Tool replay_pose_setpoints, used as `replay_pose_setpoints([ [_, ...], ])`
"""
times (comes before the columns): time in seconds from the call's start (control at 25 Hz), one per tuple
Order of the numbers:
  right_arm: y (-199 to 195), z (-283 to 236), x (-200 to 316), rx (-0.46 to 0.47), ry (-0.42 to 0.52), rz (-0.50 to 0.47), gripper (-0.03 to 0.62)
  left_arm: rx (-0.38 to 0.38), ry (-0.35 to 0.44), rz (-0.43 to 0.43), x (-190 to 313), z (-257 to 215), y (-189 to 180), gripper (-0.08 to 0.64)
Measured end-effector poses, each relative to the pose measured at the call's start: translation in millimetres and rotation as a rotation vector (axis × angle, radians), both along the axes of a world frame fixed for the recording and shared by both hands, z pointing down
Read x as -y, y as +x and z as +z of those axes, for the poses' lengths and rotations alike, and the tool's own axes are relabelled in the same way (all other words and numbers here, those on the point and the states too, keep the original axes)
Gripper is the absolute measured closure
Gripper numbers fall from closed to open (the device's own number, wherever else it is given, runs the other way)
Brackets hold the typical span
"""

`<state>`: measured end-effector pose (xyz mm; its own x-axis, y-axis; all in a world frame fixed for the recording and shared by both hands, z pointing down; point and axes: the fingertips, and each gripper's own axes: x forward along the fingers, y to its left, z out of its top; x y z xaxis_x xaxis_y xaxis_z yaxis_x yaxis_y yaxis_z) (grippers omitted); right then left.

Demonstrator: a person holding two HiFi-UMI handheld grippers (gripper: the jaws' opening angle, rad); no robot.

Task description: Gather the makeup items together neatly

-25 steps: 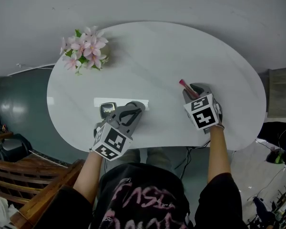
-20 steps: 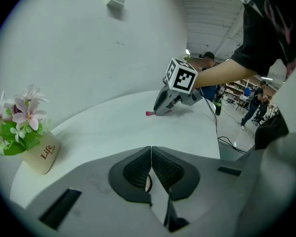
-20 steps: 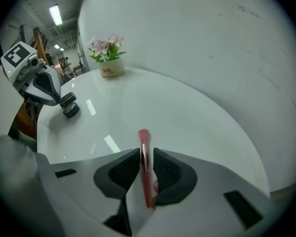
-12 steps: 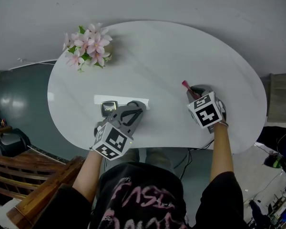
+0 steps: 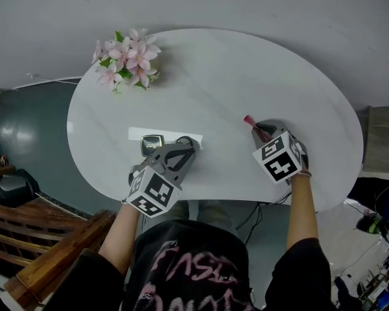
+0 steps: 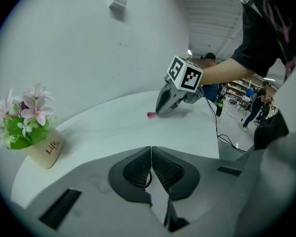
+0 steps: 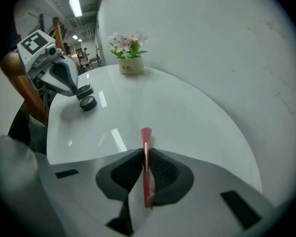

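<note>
You are clamping the brush [image 7: 146, 147] in the right gripper [image 7: 146, 155]. Its jaws have just been closing, and the pads are now pressing on the pink handle from both sides. The bristle end is sticking out past the fingertips, pointing toward the upper left of the head view [image 5: 249, 120] and hanging just over the table [image 5: 214, 76]. In that view the right gripper [image 5: 262, 129] is sitting right of centre, well in from the far rim. Its marker cube is hanging close to the near edge at the bottom.

The compact [image 5: 151, 145] is lying at the left centre of the head view, just beside the left gripper [image 5: 188, 141] and not far from the near edge. In the right gripper view it is showing as dark round pieces [image 7: 87, 102] directly under that gripper's body.

You are holding the left gripper [image 6: 151, 162] with its jaws pressed together and nothing between them.

Between the two grippers, bare white tabletop is running wide and flat. The whole middle and upper right of the table are lying open too.

The flowers [image 5: 128, 60] are standing at the upper-left rim in a small pot [image 6: 45, 149], well apart from both makeup items. A plain wall is rising right behind the far edge.
</note>
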<state>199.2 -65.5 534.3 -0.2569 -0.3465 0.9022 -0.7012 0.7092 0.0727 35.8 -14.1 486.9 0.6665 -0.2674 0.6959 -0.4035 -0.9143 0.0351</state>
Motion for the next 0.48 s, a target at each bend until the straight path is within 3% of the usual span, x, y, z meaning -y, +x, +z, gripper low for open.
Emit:
replay_pose_setpoints([
  [0.48, -81, 0, -25, -0.002, -0.024, -0.277, 0.488, -0.011, 0.009, -0.081, -6, -4, -35, 0.548],
])
